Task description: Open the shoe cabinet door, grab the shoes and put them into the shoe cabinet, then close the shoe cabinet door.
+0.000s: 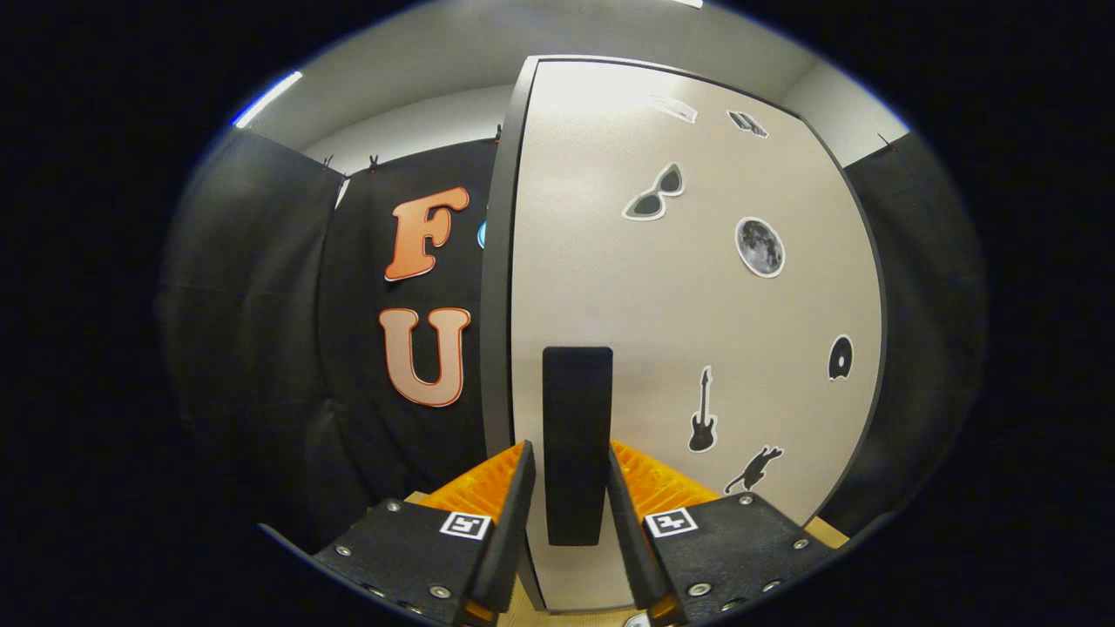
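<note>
a booth hung with black cloth, under a pale ceiling with a strip light, surrounds a light wooden surface that shows as a thin band at the very bottom, between the fingers. nearest, the gripper reaches forward with two flat, wedge-shaped fingers whose inner faces carry ridged pads; each finger base is a textured block with screw heads and a small square marker. the fingers stand apart on either side of the handle, a tall, matte dark bar with rounded corners that sits between them. whether the pads actually press on its sides or just stand close beside it cannot be told. the handle is mounted upright on the shoe cabinet door, a smooth, pale, faintly grained panel with a thin dark edge band, standing just ahead of the fingers. the door's left edge runs vertically just left of the handle, and the cloth wall lies open beyond it on that side. to the right of the handle the panel carries flat stickers: a guitar and a cat low down, a record-like disc near the right edge, then a round moon, sunglasses, and two small ones near the top that are too blurred to make out. beyond the door's right edge, more dark cloth hangs.
</note>
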A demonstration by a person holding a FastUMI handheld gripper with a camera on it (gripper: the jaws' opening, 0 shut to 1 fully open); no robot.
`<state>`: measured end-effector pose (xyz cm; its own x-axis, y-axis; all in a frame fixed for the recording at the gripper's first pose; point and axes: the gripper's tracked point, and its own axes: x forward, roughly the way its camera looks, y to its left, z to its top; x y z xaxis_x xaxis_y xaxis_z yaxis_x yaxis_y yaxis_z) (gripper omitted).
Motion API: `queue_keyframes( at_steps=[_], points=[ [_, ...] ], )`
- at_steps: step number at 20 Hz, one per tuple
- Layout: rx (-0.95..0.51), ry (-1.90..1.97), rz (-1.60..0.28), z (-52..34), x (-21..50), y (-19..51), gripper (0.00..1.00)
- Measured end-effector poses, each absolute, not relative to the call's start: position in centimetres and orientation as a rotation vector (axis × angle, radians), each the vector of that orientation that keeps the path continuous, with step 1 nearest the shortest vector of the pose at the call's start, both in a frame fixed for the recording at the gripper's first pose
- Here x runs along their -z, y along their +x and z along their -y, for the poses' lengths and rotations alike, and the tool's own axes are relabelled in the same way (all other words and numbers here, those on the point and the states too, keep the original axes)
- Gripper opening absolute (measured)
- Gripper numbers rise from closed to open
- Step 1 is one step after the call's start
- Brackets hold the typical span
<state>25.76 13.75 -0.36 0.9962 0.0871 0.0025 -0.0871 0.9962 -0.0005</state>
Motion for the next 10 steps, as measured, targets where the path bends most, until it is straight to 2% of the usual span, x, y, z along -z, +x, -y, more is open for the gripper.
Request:
queue_keyframes(
  at_steps=[1, 10],
  points=[
    [-0.089, 0.003, -0.002, -13.7, 0.4, 25.6, 0.39],
    [-0.109, 0.022, -0.063, -13.3, 0.3, 23.5, 0.28]
  ],
)
